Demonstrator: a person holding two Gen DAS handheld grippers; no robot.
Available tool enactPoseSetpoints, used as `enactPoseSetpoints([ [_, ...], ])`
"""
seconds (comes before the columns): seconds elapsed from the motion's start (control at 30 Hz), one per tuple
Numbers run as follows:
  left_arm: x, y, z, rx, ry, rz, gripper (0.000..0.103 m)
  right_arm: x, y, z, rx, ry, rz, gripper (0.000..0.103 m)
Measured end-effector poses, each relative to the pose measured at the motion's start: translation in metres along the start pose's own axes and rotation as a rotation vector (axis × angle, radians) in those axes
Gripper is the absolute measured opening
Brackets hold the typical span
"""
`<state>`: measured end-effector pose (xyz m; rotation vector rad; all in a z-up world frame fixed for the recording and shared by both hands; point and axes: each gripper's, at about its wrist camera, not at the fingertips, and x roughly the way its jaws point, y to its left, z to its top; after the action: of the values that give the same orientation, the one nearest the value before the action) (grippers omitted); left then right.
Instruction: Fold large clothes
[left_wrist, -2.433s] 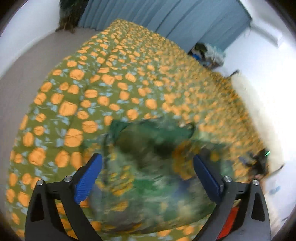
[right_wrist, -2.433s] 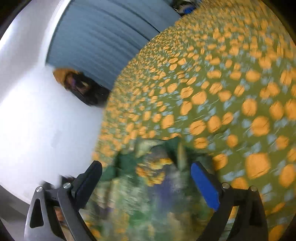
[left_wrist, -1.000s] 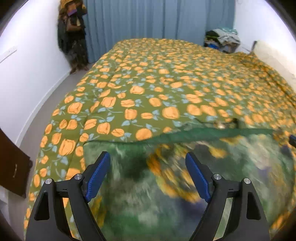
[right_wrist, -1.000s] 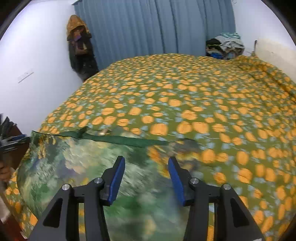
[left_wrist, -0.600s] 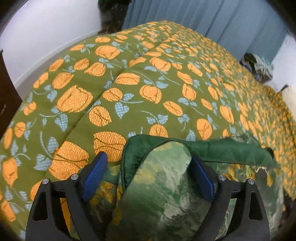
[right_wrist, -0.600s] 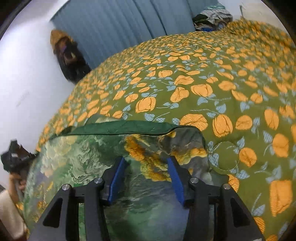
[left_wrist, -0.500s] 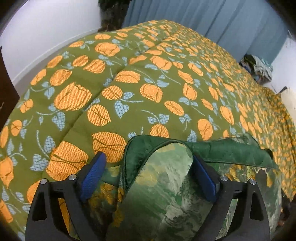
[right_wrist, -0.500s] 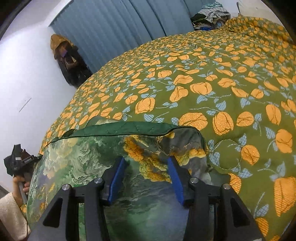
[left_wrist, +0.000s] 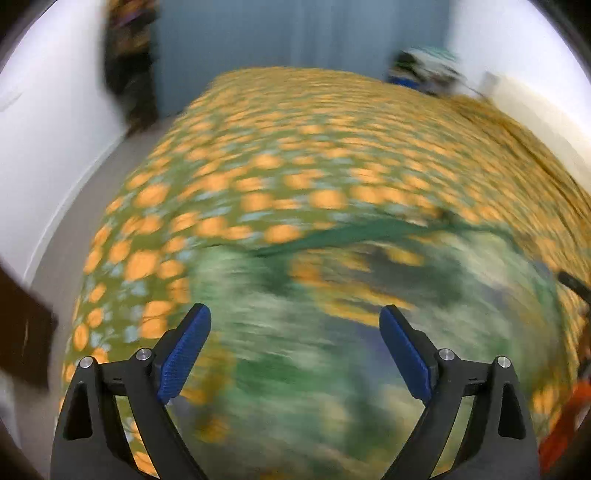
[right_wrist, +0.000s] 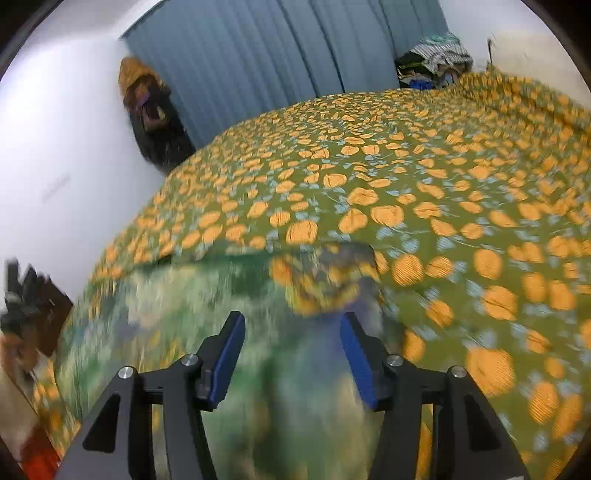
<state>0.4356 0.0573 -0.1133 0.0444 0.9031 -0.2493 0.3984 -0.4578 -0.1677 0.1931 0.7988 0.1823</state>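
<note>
Both views have swung up and back since half a second ago: then each tool sat low over a garment corner, with the dark green hem crisp between the left pads, and now the cameras look out across the bed with the cloth smeared by motion.

The left tool (left_wrist: 295, 332) stands released, its blue pads spread wide and nothing between them; the garment (left_wrist: 351, 332) lies below and ahead of it. The right tool (right_wrist: 291, 343) has its pads closer together but still parted. Blurred cloth fills the gap between them, and I cannot tell whether they pinch any of it or merely hover over it.

The garment, green with orange and pale patches, lies spread at the near edge of the bed (right_wrist: 461, 177), toward its near left corner, its dark hem (left_wrist: 351, 236) running across the cover. In the right view its far right corner looks rumpled or turned over.

As a judgement, the work is at an early stage: the piece seems laid out more or less flat, no clear fold shows through the blur, and the folding itself is all left to do.

No brand, label or writing can be read anywhere in these views.
</note>
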Motion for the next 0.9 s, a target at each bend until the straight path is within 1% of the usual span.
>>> enactPoseSetpoints([
  [0.03, -0.004, -0.021, 0.003, 0.046, 0.006, -0.031, 0.094, -0.006, 0.0, -0.006, 0.002, 0.009, 0.001, 0.055],
  [0.1, -0.004, -0.054, 0.011, 0.096, 0.01, -0.076, 0.094, -0.017, 0.0, -0.019, 0.015, 0.027, 0.004, 0.055],
  [0.17, 0.01, -0.086, 0.027, 0.13, 0.008, -0.104, 0.094, -0.03, 0.004, -0.031, 0.031, 0.027, 0.017, 0.055],
  [0.23, 0.028, -0.103, 0.04, 0.141, 0.009, -0.08, 0.094, -0.039, 0.01, -0.037, 0.037, 0.023, 0.029, 0.055],
  [0.3, 0.055, -0.116, 0.054, 0.143, 0.005, -0.042, 0.094, -0.051, 0.02, -0.043, 0.044, 0.012, 0.052, 0.055],
  [0.33, 0.069, -0.12, 0.057, 0.134, 0.018, -0.021, 0.094, -0.057, 0.025, -0.046, 0.045, 0.002, 0.07, 0.055],
  [0.37, 0.085, -0.122, 0.056, 0.125, 0.059, -0.008, 0.094, -0.061, 0.03, -0.049, 0.044, -0.002, 0.083, 0.055],
  [0.43, 0.106, -0.127, 0.044, 0.141, 0.132, 0.023, 0.087, -0.071, 0.04, -0.056, 0.037, -0.014, 0.108, 0.055],
  [0.47, 0.109, -0.129, 0.034, 0.161, 0.152, 0.034, 0.085, -0.076, 0.043, -0.059, 0.034, -0.02, 0.115, 0.055],
  [0.5, 0.107, -0.132, 0.021, 0.194, 0.152, 0.038, 0.086, -0.081, 0.046, -0.064, 0.03, -0.025, 0.123, 0.055],
  [0.6, 0.081, -0.139, -0.014, 0.27, 0.107, 0.045, 0.088, -0.089, 0.049, -0.078, 0.024, -0.034, 0.134, 0.055],
  [0.7, 0.052, -0.15, -0.046, 0.338, 0.079, 0.051, 0.088, -0.091, 0.049, -0.091, 0.014, -0.032, 0.114, 0.055],
  [0.8, 0.027, -0.156, -0.07, 0.376, 0.042, 0.067, 0.089, -0.087, 0.043, -0.099, 0.046, -0.008, 0.101, 0.055],
  [0.83, 0.023, -0.157, -0.075, 0.38, 0.045, 0.059, 0.089, -0.087, 0.039, -0.101, 0.058, -0.007, 0.095, 0.055],
  [0.9, 0.016, -0.158, -0.086, 0.37, 0.079, 0.025, 0.09, -0.087, 0.032, -0.102, 0.073, -0.007, 0.069, 0.055],
])
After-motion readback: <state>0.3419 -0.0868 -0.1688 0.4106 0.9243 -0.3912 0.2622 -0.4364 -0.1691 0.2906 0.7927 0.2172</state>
